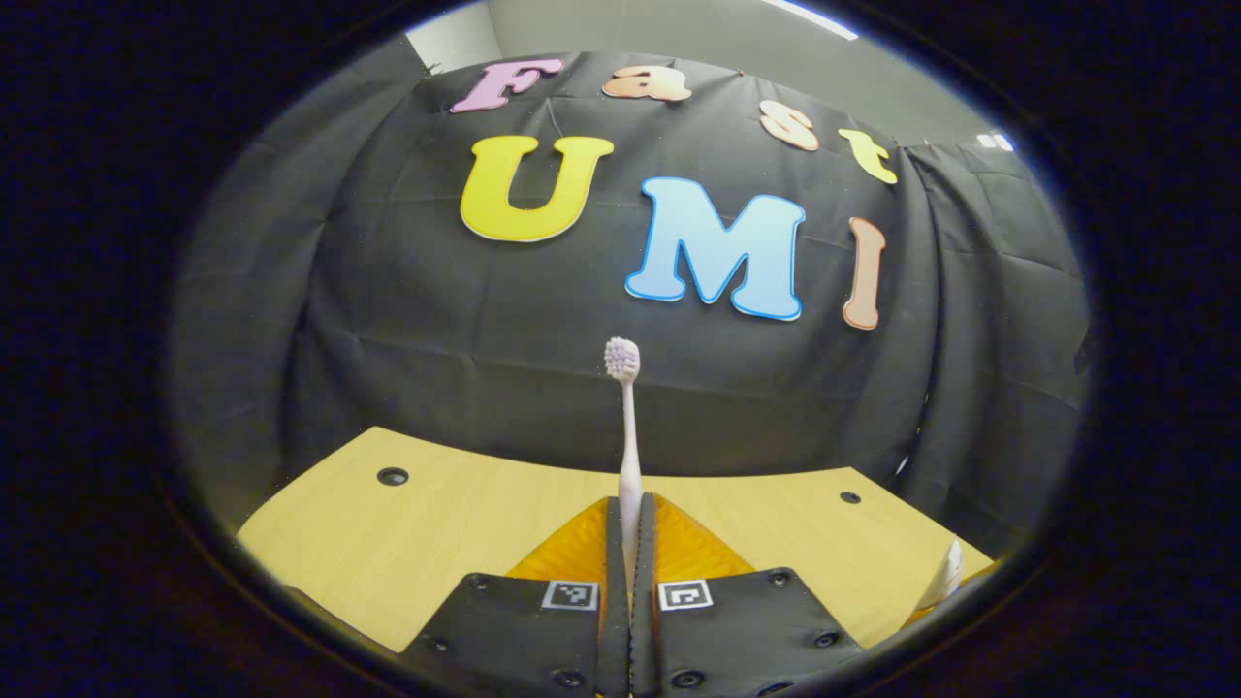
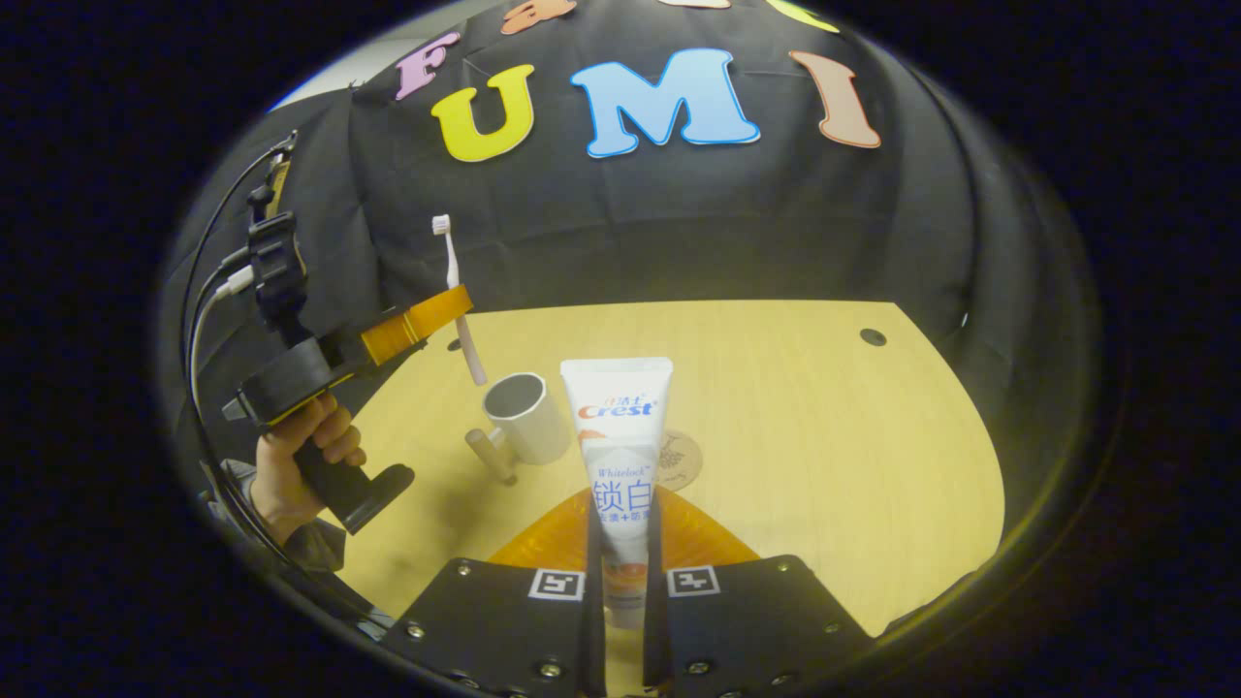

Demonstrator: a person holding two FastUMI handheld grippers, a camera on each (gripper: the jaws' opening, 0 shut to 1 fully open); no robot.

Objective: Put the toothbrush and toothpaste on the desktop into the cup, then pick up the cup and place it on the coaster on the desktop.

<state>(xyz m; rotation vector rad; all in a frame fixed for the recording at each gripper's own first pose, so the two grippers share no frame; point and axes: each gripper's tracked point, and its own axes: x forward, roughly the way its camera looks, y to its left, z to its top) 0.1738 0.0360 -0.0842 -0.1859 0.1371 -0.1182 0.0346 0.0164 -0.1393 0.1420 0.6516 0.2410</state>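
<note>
Left gripper view: my left gripper (image 1: 630, 553) is clamped on the toothbrush (image 1: 628, 436), held upright, bristles up, above the desk (image 1: 436, 523). Right gripper view: my right gripper (image 2: 620, 572) pinches the toothpaste (image 2: 619, 436), also lifted. Below, the cup (image 2: 528, 417) stands empty on the desk, with the coaster (image 2: 679, 460) just beside it. Both items are picked up; dropping them in and moving the cup remain.

This is looking like a staged recording booth, not a home: creased black cloth (image 1: 485, 320) is hanging as the wall behind a pale wood-grain bench (image 2: 795, 436). Plain grey room wall (image 1: 620, 29) is showing above the cloth.
</note>
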